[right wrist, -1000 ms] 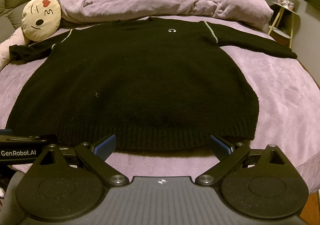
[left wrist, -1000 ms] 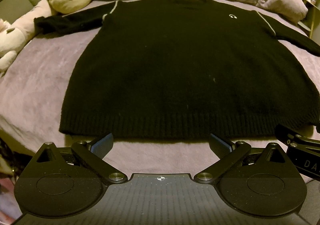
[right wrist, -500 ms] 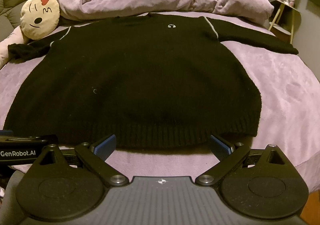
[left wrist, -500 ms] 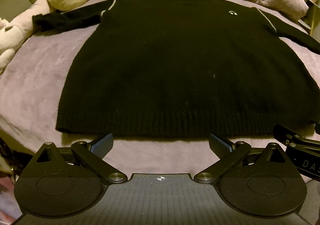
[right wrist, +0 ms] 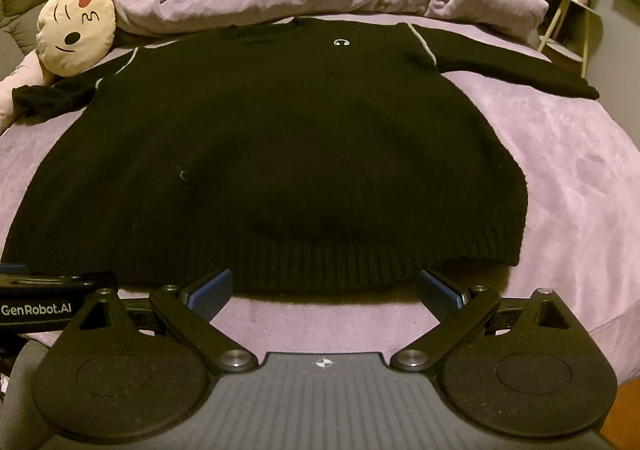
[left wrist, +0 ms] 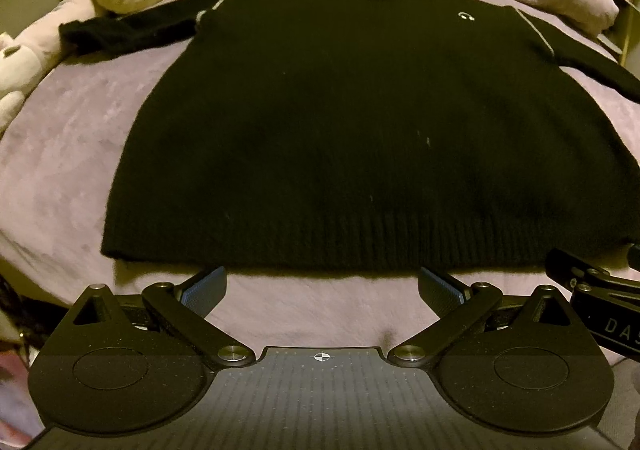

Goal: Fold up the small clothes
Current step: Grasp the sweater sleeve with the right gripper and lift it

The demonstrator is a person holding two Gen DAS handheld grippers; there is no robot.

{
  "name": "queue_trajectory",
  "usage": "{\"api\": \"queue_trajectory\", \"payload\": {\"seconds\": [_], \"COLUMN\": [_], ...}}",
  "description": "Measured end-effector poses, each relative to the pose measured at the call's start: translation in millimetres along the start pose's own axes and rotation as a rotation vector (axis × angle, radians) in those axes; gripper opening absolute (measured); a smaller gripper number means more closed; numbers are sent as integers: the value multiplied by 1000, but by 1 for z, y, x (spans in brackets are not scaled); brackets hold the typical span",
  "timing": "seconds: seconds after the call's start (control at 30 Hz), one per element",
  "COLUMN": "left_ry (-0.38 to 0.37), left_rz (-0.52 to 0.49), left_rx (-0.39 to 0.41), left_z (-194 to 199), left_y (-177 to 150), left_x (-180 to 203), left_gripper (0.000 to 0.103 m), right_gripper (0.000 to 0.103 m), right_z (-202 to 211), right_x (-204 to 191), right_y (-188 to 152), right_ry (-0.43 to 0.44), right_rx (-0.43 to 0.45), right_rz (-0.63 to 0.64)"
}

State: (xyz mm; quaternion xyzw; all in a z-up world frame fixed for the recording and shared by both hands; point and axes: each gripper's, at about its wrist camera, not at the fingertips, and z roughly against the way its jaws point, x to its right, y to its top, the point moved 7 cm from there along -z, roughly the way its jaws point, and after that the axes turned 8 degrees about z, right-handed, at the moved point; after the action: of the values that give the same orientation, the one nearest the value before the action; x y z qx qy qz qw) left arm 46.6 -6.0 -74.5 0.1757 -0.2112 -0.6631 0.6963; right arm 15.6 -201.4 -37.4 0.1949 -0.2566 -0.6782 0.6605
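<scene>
Black sweater [left wrist: 352, 129] lies flat on the bed [left wrist: 60, 153], its hem just ahead of both fingertips. Left gripper [left wrist: 322, 282] and right gripper [right wrist: 324, 286]: fingers spread wide, holding nothing.

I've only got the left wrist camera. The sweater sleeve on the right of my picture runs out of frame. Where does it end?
Observer: The sleeve lies stretched out to the side on the bedspread, with its cuff flat.
Operator: And the hem corner on that side?
Observer: The hem corner lies flat, with nothing on it.
Operator: Is the right gripper open?
Observer: Yes, the right gripper is open and empty, just in front of the hem.
</scene>
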Motion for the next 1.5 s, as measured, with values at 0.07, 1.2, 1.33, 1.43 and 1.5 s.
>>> {"api": "queue_trajectory", "payload": {"seconds": [0.07,1.2,1.33,1.43,1.5], "left_ry": [-1,28,11,9,21], "left_rz": [0,-13,-11,-19,-28], "left_rx": [-4,86,89,128,150], "left_z": [-2,-111,-144,-165,-176], "left_y": [0,140,172,189,194], "left_x": [0,72,99,118,126], "left_gripper": [103,103,103,103,103], "right_gripper": [99,99,99,99,99], "right_z": [-2,-103,-82,-70,-82], "right_x": [0,104,133,214,283], "right_y": [-1,24,48,83,106], "right_ry": [0,158,302,276,154], "right_rx": [-2,167,172,312,363], "right_rz": [-3,-309,-265,-394,-473]}}
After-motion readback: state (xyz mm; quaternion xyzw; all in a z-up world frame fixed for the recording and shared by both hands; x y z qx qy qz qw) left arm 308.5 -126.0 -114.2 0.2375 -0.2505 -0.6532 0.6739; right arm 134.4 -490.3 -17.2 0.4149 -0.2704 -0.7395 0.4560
